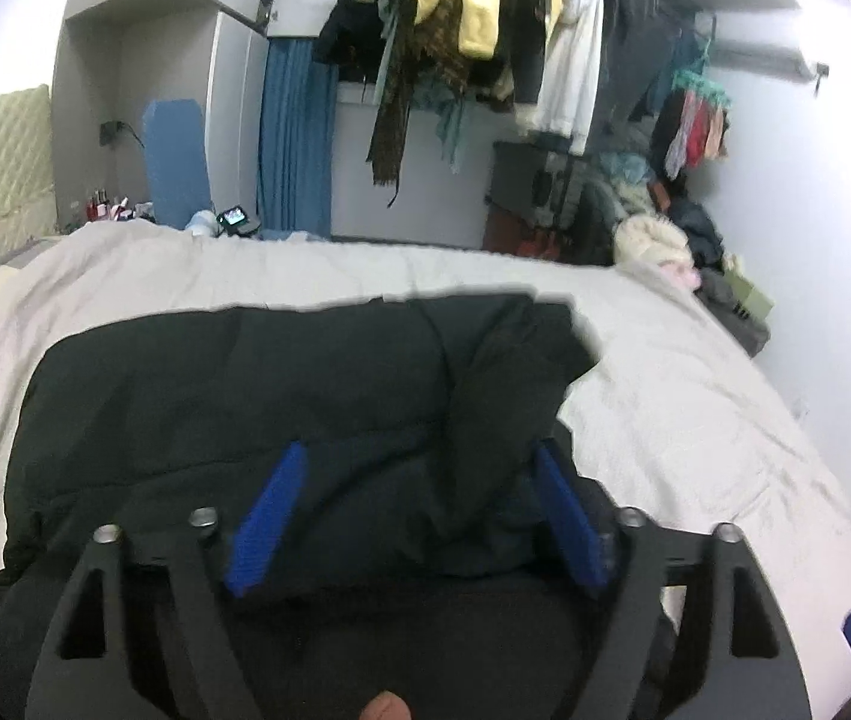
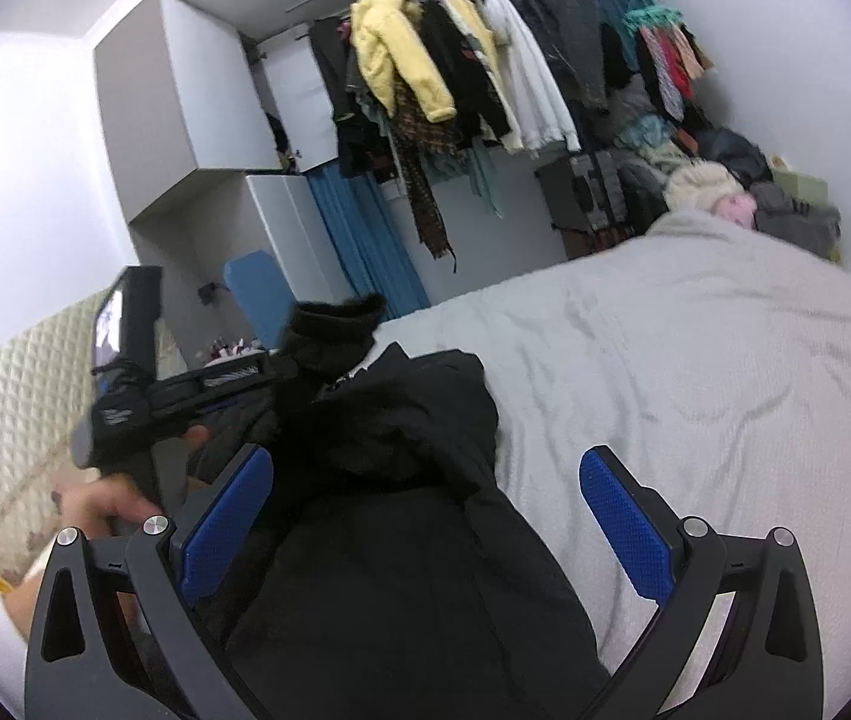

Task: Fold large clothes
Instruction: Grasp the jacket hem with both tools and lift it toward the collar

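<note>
A large black padded jacket lies on the bed's pale cover, bunched in thick folds. My left gripper hovers just above it, open, its blue pads wide apart. A loose strip of the jacket's cloth runs between them without being pinched. In the right wrist view the jacket stretches from the bottom edge toward the headboard. My right gripper is open over it, one finger on each side of the cloth and neither pressing. The left gripper shows at the left, held by a hand, with a dark cuff raised at its tip.
A loaded clothes rail and a blue curtain stand beyond the bed. A heap of clothes fills the far right corner. A quilted headboard sits left. Bare bed cover spreads to the jacket's right.
</note>
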The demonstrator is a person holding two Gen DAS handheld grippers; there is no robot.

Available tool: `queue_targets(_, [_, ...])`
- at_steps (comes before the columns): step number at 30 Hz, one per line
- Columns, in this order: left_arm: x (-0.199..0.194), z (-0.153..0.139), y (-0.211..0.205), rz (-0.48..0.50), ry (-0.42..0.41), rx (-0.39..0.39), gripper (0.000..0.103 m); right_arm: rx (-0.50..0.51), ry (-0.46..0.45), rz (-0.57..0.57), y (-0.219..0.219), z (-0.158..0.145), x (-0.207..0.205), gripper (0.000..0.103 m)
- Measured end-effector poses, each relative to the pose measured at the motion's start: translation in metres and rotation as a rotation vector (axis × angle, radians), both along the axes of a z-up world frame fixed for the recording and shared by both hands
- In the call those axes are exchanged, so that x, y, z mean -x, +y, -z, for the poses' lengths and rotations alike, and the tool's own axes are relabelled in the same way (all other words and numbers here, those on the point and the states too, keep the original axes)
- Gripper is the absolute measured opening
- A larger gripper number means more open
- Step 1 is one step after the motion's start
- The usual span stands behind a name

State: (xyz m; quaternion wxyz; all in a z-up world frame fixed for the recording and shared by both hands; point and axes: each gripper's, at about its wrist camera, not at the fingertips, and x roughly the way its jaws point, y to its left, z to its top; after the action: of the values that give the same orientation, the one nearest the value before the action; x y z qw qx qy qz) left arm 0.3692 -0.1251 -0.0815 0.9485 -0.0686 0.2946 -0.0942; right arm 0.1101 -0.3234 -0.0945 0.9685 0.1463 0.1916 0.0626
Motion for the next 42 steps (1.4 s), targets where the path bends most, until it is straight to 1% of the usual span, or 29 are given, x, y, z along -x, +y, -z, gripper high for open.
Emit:
queue_targets(3, [0.003, -0.01, 0.019, -0.009, -0.007, 0.016, 0.08, 0.023, -0.017, -0.022, 0.009, -0.004, -0.006, 0.103])
queue_targets(7, [0.01, -0.026, 0.047, -0.027, -0.035, 0.012, 0.08, 0.061, -0.036, -0.087, 0.03, -0.013, -0.023, 0.103])
queue_targets(10, [0.012, -0.039, 0.08, -0.053, -0.056, 0.015, 0.08, 0.09, -0.062, -0.144, 0.047, -0.022, -0.042, 0.103])
queue_targets(13, [0.009, -0.046, 0.114, -0.084, -0.057, 0.026, 0.08, 0.123, -0.067, -0.175, 0.065, -0.028, -0.068, 0.103])
queue_targets(15, [0.006, -0.046, 0.142, -0.113, -0.052, 0.035, 0.08, 0.116, -0.077, -0.199, 0.072, -0.029, -0.083, 0.095])
queue_targets(17, [-0.002, -0.04, 0.165, -0.151, -0.031, 0.024, 0.08, 0.098, -0.042, -0.213, 0.078, -0.023, -0.108, 0.082])
queue_targets(18, [-0.007, -0.035, 0.175, -0.162, -0.021, 0.025, 0.08, 0.1, -0.021, -0.216, 0.082, -0.019, -0.118, 0.079])
queue_targets(19, [-0.012, -0.026, 0.188, -0.179, -0.004, 0.03, 0.08, 0.105, 0.002, -0.222, 0.087, -0.013, -0.129, 0.074])
queue_targets(22, [-0.024, 0.0, 0.216, -0.224, 0.041, 0.039, 0.08, 0.14, 0.071, -0.228, 0.102, 0.007, -0.158, 0.069])
queue_targets(24, [-0.034, 0.018, 0.225, -0.242, 0.066, 0.029, 0.08, 0.15, 0.119, -0.232, 0.111, 0.025, -0.179, 0.069])
queue_targets(25, [-0.04, 0.028, 0.228, -0.253, 0.084, 0.011, 0.08, 0.152, 0.132, -0.23, 0.112, 0.031, -0.186, 0.069])
queue_targets(27, [-0.054, 0.043, 0.23, -0.261, 0.111, -0.024, 0.08, 0.157, 0.143, -0.232, 0.117, 0.043, -0.201, 0.069])
queue_targets(29, [-0.069, 0.059, 0.231, -0.249, 0.137, -0.057, 0.081, 0.151, 0.145, -0.228, 0.118, 0.054, -0.216, 0.069])
queue_targets(31, [-0.081, 0.07, 0.225, -0.235, 0.137, -0.078, 0.082, 0.14, 0.151, -0.226, 0.118, 0.067, -0.23, 0.069])
queue_targets(33, [-0.088, 0.077, 0.226, -0.218, 0.131, -0.064, 0.082, 0.158, 0.152, -0.219, 0.119, 0.073, -0.241, 0.069])
queue_targets(36, [-0.102, 0.091, 0.225, -0.192, 0.137, -0.069, 0.082, 0.258, 0.148, -0.205, 0.132, 0.083, -0.253, 0.069])
queue_targets(38, [-0.106, 0.097, 0.222, -0.187, 0.131, -0.074, 0.082, 0.28, 0.154, -0.204, 0.136, 0.089, -0.259, 0.069])
queue_targets(39, [-0.108, 0.102, 0.223, -0.188, 0.127, -0.064, 0.082, 0.289, 0.159, -0.203, 0.138, 0.093, -0.262, 0.069])
queue_targets(42, [-0.114, 0.112, 0.226, -0.182, 0.132, -0.04, 0.087, 0.307, 0.171, -0.204, 0.143, 0.103, -0.269, 0.07])
